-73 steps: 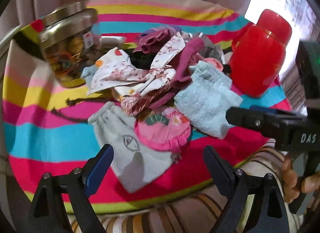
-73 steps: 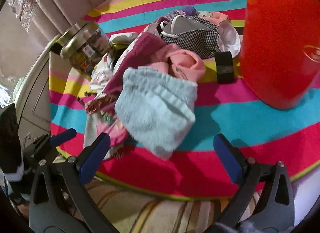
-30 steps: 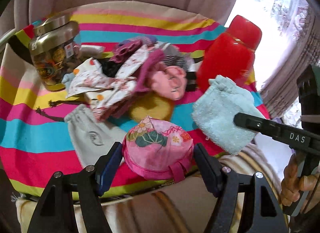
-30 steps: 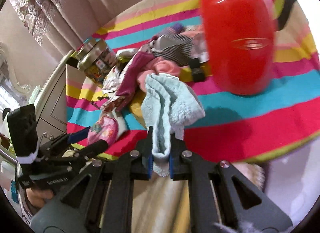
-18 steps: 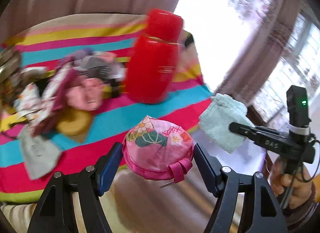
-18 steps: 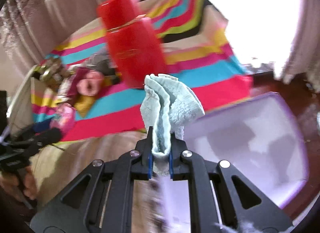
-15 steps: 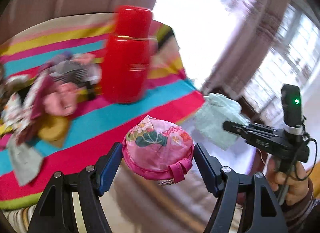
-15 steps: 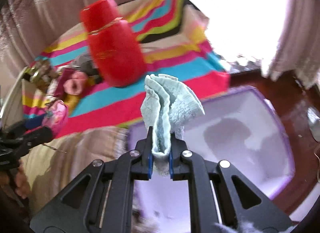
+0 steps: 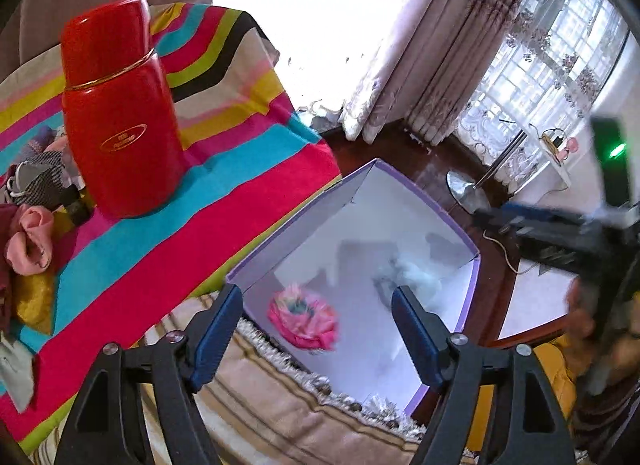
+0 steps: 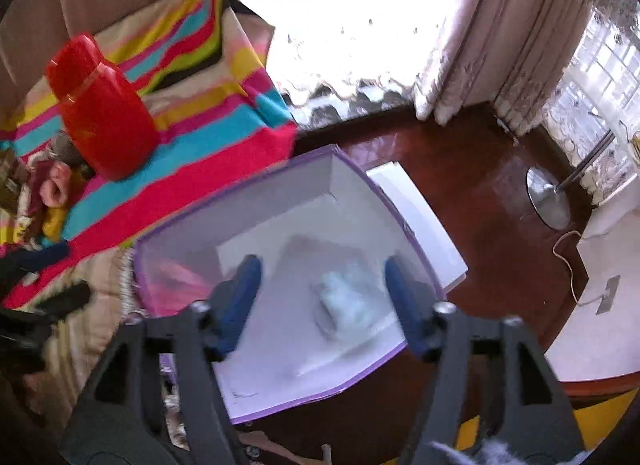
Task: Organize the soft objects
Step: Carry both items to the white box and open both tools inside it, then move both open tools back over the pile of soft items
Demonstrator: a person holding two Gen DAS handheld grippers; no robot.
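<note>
A striped cloth in pink, cyan, yellow and black covers the table at nine o'clock; dark polished floor and pale patterned curtains fill twelve to three o'clock. A red flask stands upright on the cloth, with a heap of soft items just beside it at its nine o'clock. Below the table edge sits a white box with a purple rim. Both tongs have just been spreading. The left gripper is released, nothing between its fingers; the pink pouch lies blurred inside the box. The right gripper is released too; the pale blue cloth lies blurred in the box below it.
</note>
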